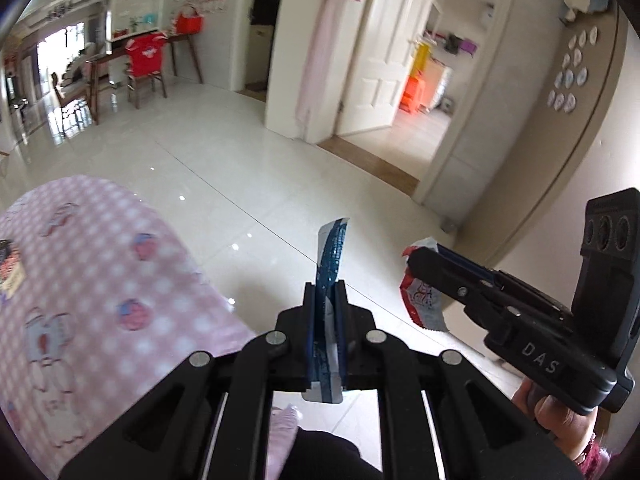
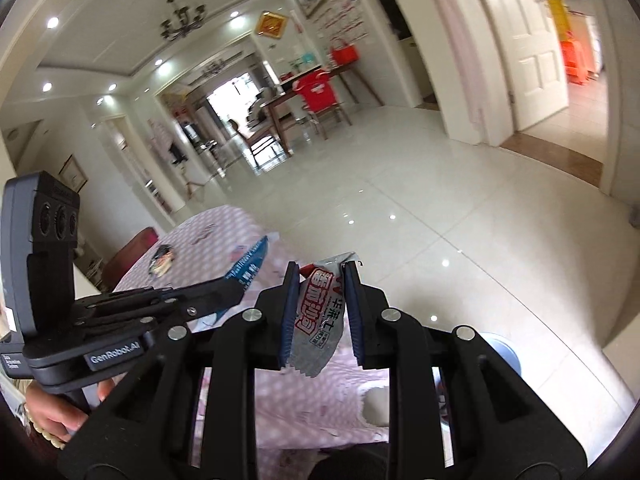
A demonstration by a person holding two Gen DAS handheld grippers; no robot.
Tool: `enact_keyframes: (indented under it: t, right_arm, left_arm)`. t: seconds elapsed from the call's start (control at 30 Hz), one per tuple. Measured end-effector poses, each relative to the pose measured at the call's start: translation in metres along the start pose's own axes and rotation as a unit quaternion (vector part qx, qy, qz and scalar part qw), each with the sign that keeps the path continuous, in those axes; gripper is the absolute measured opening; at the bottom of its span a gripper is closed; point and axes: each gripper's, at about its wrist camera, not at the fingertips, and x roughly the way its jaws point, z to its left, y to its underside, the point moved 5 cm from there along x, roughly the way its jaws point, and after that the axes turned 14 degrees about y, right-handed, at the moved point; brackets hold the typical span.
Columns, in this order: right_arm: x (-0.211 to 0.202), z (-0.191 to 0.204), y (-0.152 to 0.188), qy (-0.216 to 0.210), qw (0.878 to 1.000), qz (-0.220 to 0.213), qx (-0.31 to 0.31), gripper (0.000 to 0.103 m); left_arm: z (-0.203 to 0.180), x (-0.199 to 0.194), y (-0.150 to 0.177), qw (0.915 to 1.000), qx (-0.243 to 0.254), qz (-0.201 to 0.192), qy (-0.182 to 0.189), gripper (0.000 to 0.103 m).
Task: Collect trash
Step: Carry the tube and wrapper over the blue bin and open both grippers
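My left gripper (image 1: 325,286) is shut on a flat blue wrapper (image 1: 330,248) that sticks up past its tips, above the glossy floor beside the table edge. My right gripper (image 2: 322,270) is shut on a silver and red sachet (image 2: 318,324) with printed characters, pinched between its blue pads. In the left wrist view the right gripper (image 1: 416,258) shows at the right with the red and white sachet (image 1: 422,306) in its jaws. In the right wrist view the left gripper (image 2: 240,286) reaches in from the left, the blue wrapper (image 2: 250,264) poking out of it.
A table under a pink dotted cloth (image 1: 88,280) lies left and below, with a small printed packet (image 2: 162,260) on it. A blue-rimmed bin (image 2: 502,354) peeks out low on the right. White tiled floor (image 1: 248,168), an open doorway (image 1: 424,92) and a dining table with chairs (image 1: 136,68) lie ahead.
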Motion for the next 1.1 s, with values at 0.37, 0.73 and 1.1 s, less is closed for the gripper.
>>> enact_keyframes:
  t: [0.37, 0.73, 1.1]
  right_arm:
    - [-0.014, -0.107, 0.013, 0.083, 0.993, -0.016, 0.082, 0.023]
    - [-0.010, -0.130, 0.021, 0.089, 0.991, 0.001, 0.099, 0.023]
    - [-0.003, -0.120, 0.018, 0.082, 0.993, 0.008, 0.088, 0.023]
  left_arm:
    - [-0.053, 0.118, -0.006, 0.9965, 0.008, 0.074, 0.039, 0.024]
    - [-0.037, 0.124, 0.004, 0.9967, -0.008, 0.081, 0.005, 0.074]
    - [-0.028, 0.107, 0.003, 0.9974, -0.006, 0.071, -0.010, 0.076]
